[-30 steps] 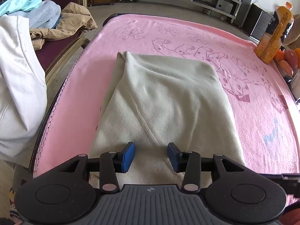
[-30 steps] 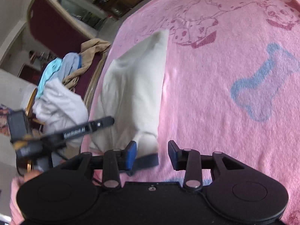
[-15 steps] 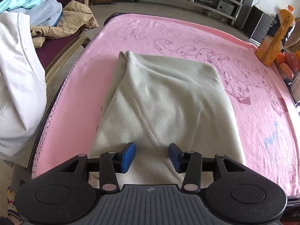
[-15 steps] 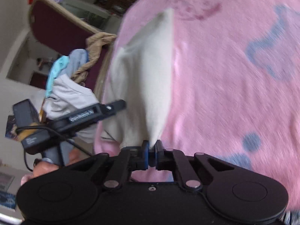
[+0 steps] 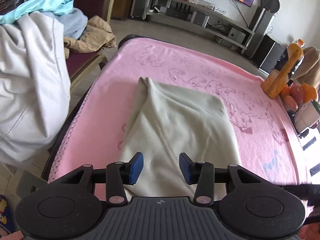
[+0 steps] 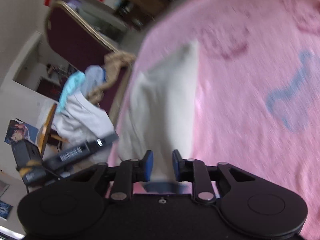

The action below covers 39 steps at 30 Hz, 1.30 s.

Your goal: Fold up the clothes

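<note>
The cream garment [image 5: 180,124], a soft fleecy cloth with a stitched seam running down it, lies folded lengthwise into a long tapering shape on the pink towel [image 5: 112,108] printed with spotted dogs, which covers the worktop. The left gripper [image 5: 161,166] has its fingers spread and closing over the garment's near end without pressing it; the right gripper [image 6: 162,165] has its fingers narrowly apart and opening, cloth between them. A heap of loose clothes [image 5: 30,76] sits on the maroon chair [image 5: 80,60] at left, and an orange bottle [image 5: 284,72] stands by fruit at the far right corner; its label is unreadable.

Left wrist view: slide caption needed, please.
Left gripper closing around folded cream garment on pink blanket.
</note>
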Each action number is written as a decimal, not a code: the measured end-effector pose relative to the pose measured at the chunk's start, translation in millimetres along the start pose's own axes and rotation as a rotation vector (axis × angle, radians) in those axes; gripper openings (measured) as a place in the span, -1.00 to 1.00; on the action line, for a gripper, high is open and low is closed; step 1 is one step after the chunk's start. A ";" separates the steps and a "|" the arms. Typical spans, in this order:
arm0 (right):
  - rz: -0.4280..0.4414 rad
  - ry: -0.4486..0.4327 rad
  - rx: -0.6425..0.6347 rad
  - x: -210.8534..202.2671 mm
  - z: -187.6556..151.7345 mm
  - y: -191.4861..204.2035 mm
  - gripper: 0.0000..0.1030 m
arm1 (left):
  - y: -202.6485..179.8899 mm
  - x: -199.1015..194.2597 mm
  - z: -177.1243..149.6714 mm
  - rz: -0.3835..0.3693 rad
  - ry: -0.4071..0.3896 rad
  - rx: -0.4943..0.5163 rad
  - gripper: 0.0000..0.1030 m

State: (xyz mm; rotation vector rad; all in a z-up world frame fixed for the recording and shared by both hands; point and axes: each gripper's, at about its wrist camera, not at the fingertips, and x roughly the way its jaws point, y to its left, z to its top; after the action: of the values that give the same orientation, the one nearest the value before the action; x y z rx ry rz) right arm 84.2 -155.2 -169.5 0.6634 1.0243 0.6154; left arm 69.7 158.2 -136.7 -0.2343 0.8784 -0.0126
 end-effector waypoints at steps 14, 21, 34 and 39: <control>-0.410 0.053 -0.426 32.4 -39.8 30.5 -0.62 | -18.8 22.6 -31.9 0.187 0.171 0.193 -0.16; -0.402 0.008 -0.300 -12.3 -29.9 16.8 -0.49 | -7.6 -17.4 -47.1 0.141 0.048 0.085 -0.22; -0.114 0.089 -0.295 52.6 -21.7 40.7 -0.34 | -19.6 22.9 -35.4 0.101 0.139 0.007 -0.16; -0.120 0.173 -0.318 53.0 -29.6 29.2 -0.13 | -12.3 16.5 -40.9 0.119 0.145 0.012 -0.05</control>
State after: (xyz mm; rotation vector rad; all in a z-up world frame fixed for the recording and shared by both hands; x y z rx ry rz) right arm 73.6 -91.4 -188.2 0.2708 1.0882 0.7203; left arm 50.1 136.4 -171.8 -0.1708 1.0350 0.0768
